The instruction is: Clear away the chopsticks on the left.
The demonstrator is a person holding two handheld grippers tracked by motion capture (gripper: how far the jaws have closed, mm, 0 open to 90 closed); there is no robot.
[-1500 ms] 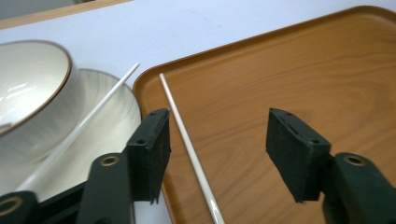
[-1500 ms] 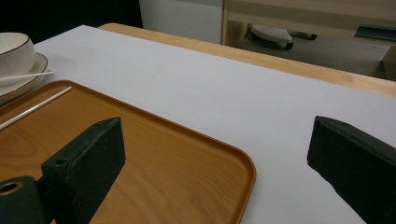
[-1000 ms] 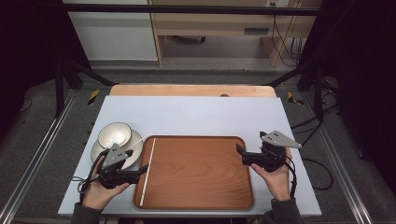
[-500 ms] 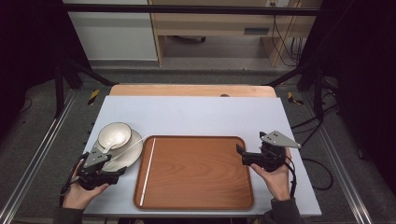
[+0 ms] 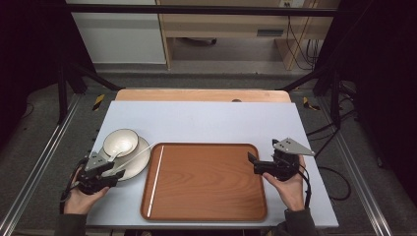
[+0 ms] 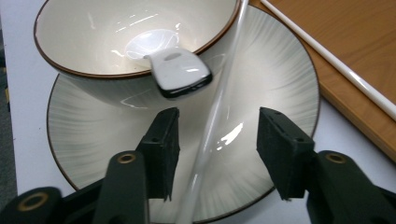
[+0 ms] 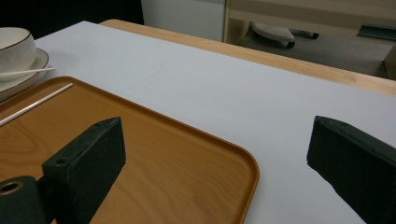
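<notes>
White chopstick (image 5: 129, 158) — a thin, glossy plastic stick — lies slanted across the ribbed cream saucer (image 5: 139, 163) at the table's left side, as we see it from the high view. On that saucer sits a cream bowl with a brown rim (image 5: 120, 142), a white ceramic spoon (image 5: 114, 154) leaning out of it. The left gripper (image 5: 116, 173) rests at the saucer's near edge, held in the person's left hand (image 5: 78, 198). A second white chopstick (image 5: 156, 180) lies along the left side of the brown wooden tray (image 5: 206, 206), just beside the saucer. The right gripper (image 5: 254, 164) hangs over the tray's right edge, in the right hand (image 5: 290, 189). All of it stands on a pale grey table (image 5: 206, 118).

Left gripper view: we note the chopstick (image 6: 215, 114) running between the two black jaws and over the saucer (image 6: 275, 70). The left gripper (image 6: 216, 154) has just been closing its jaws, yet a gap shows on each side of the stick — the pads do not press it. The spoon's handle end (image 6: 180, 74) overhangs the bowl's rim (image 6: 84, 28) just above the jaws. The tray (image 6: 355, 42) and its chopstick (image 6: 336, 58) show at upper right.

Right gripper view: the right gripper (image 7: 217, 156) has jaws spread wide, nothing between them; below lies the tray's corner (image 7: 187, 172) and the bare table (image 7: 210, 84). Far left we make out the bowl (image 7: 16, 46), saucer (image 7: 23, 79) and both chopsticks (image 7: 25, 72) (image 7: 35, 104).
</notes>
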